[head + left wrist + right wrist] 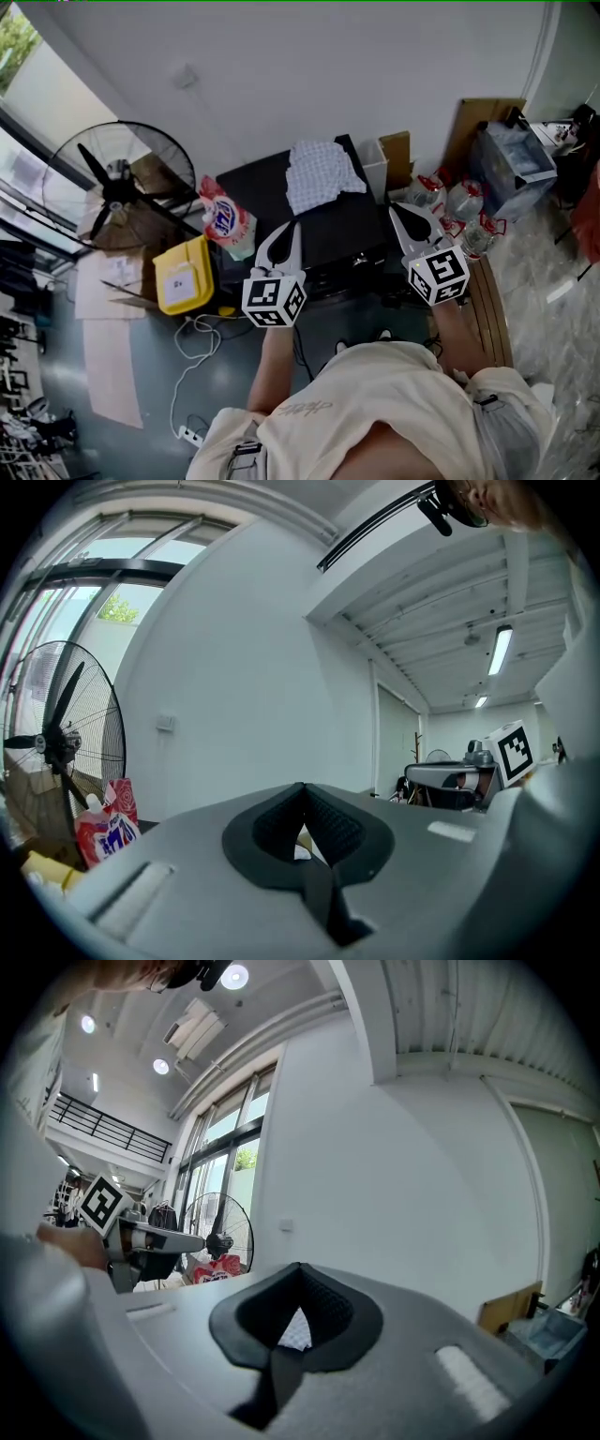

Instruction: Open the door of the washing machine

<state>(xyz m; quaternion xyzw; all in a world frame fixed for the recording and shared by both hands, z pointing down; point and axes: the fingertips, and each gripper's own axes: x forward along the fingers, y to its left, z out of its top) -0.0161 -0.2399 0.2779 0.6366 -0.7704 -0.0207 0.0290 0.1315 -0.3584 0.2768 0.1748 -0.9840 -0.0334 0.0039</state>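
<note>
Black fan (117, 183) left; detergent bag (225, 220) beside yellow box (184, 277); checkered cloth (322, 173) further right; bottles (459, 211) far right.

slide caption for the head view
Left claw and right claw, both shut, held toward a black washing machine topped by a checked cloth

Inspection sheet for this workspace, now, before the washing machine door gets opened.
Surface: washing machine top is black, with a checkered cloth lying on it.
Job's things: no door seen open.
Clutter: detergent bag and yellow container to its left; water bottles to its right.
Grippers: left gripper shut, empty; right gripper shut, empty; both touch nothing.
Cables: white cable looped on the floor, near a power strip.
Surroundings: standing fan, white wall.
</note>
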